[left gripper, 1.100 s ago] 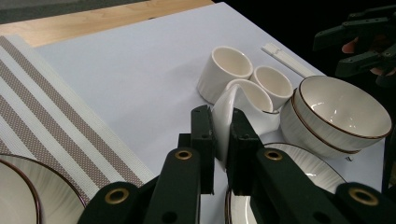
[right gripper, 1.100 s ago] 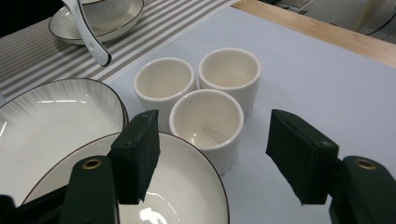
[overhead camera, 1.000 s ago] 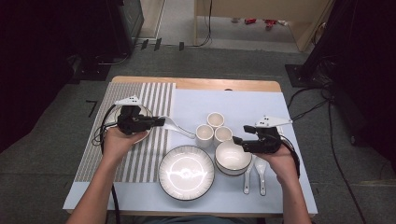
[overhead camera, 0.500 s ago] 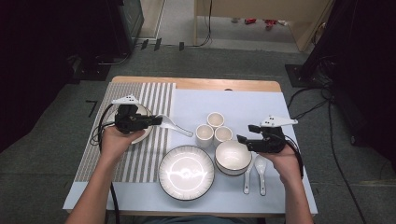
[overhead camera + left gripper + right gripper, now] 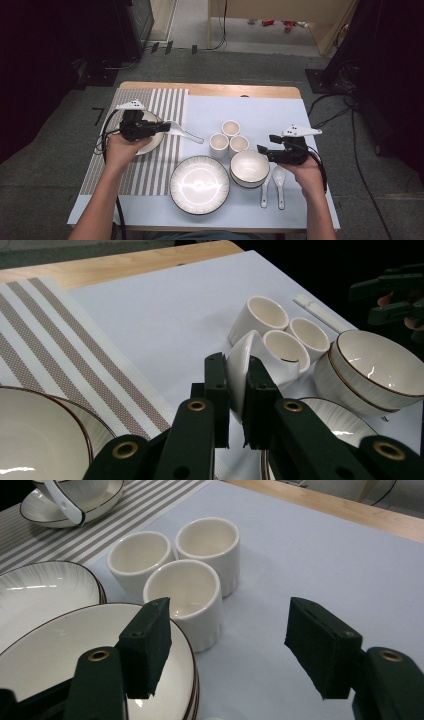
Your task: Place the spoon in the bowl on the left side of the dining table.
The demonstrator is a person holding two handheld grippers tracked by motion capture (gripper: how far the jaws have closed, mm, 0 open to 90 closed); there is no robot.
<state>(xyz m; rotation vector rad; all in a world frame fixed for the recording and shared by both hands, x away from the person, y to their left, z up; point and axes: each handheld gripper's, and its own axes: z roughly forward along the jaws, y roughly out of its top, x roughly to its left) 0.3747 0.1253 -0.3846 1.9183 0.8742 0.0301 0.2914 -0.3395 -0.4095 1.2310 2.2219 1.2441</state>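
While the right gripper (image 5: 264,150) hangs open over the stacked bowls (image 5: 248,168) near the table's front right edge, the left gripper (image 5: 162,127) clamps a white spoon (image 5: 184,132) above the striped mat. Judged mid-transfer; next, set it down gently.

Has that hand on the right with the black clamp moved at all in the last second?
Yes, slightly: the right gripper drifted toward the person, nearer the two spoons.

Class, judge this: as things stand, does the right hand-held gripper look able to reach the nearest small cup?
Probably yes. The right hand-held gripper stands open and empty, the nearest small cup sits just ahead between its jaws, and nothing blocks the way.
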